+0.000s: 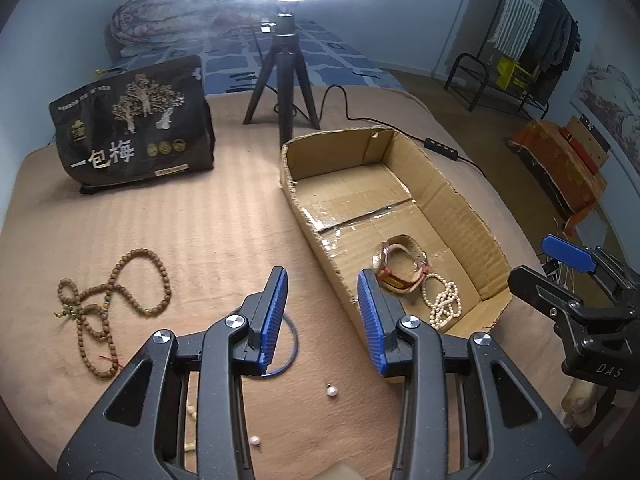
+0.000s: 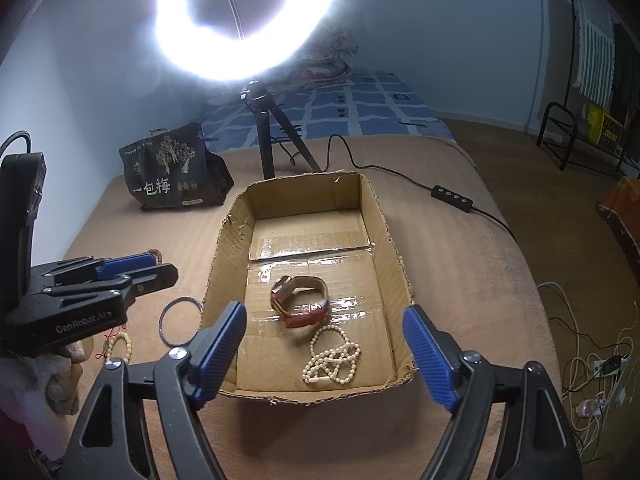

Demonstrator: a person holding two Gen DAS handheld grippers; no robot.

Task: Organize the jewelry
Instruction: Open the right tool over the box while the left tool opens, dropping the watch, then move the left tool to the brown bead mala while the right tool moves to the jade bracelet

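An open cardboard box (image 1: 452,196) (image 2: 236,236) lies on the brown blanket. Inside it lie a red-strapped watch (image 1: 400,266) (image 2: 302,300) and a pearl necklace (image 1: 442,300) (image 2: 332,356). My left gripper (image 1: 322,316) is open and empty, hovering over the box's near-left wall, with a thin metal bangle (image 1: 292,344) (image 2: 180,322) under its left finger. A brown wooden bead necklace (image 1: 112,300) lies to the left. Loose pearls (image 1: 332,391) lie below. My right gripper (image 2: 324,356) is open and empty above the box's near end; it also shows at the right of the left wrist view (image 1: 568,264).
A black printed bag (image 1: 132,128) (image 2: 176,168) stands at the back left. A ring light on a tripod (image 1: 282,80) (image 2: 272,136) stands behind the box, its cable and switch (image 2: 452,196) running right. A small bead bracelet (image 2: 122,346) lies near the left gripper.
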